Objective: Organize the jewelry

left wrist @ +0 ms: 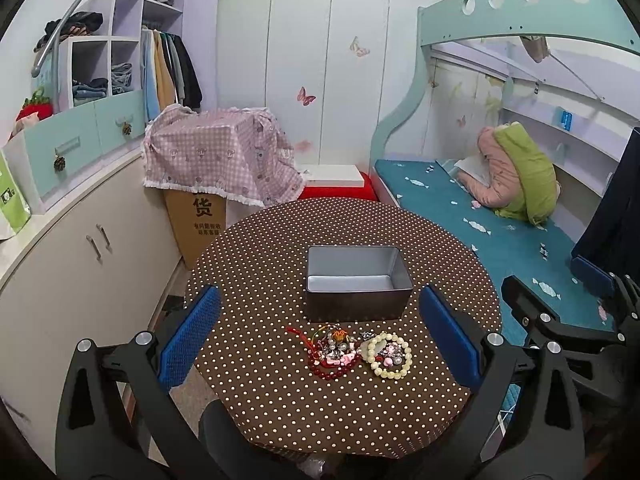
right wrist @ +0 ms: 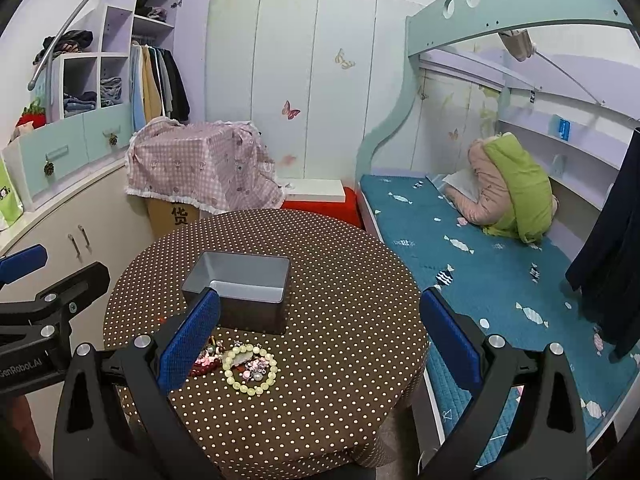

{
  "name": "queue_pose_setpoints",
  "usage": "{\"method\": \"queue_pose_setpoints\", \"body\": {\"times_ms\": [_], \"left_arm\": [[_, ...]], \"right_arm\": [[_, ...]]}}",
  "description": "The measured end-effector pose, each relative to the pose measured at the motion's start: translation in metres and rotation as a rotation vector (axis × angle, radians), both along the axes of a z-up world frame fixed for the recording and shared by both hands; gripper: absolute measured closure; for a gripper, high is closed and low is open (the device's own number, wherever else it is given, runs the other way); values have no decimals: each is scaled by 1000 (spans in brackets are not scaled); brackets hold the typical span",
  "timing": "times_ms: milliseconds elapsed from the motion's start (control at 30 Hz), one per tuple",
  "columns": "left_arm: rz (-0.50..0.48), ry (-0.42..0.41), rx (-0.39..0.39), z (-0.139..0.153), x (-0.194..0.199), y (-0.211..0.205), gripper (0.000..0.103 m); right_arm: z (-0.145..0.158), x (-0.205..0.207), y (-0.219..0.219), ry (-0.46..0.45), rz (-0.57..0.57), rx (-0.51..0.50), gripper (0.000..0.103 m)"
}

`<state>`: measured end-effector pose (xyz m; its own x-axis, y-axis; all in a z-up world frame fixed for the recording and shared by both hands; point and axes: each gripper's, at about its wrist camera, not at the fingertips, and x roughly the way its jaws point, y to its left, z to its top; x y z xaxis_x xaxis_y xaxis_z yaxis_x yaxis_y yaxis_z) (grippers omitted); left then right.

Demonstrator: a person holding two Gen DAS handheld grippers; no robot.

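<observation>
Both grippers' ribbed blue fingers (left wrist: 188, 340) spread wide above beaded bracelets (left wrist: 352, 350) and rectangular metal tin (left wrist: 356, 282).

Bedroom: pale panelled wall (left wrist: 304, 60) with butterfly decals, open wardrobe (left wrist: 132, 48) at left, teal bunk bed (left wrist: 500, 216) at right.

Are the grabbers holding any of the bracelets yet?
No. Both grippers, left and right, are open and hold nothing; the bracelets lie on the table.
</observation>
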<state>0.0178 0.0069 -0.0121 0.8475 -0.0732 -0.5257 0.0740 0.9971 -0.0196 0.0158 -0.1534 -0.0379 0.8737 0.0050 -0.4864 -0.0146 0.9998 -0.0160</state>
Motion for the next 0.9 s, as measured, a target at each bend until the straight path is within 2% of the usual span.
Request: {"method": "queue_pose_setpoints", "body": {"times_ms": [267, 467, 900], "left_arm": [[2, 22, 1, -6, 8, 1, 5], [0, 74, 5, -21, 19, 1, 5], [56, 280, 25, -87, 56, 21, 5]], "right_arm": [[-5, 7, -1, 22, 7, -1, 7], [-21, 19, 1, 80, 24, 2, 7], [-85, 63, 3, 314, 8, -7, 7]]}}
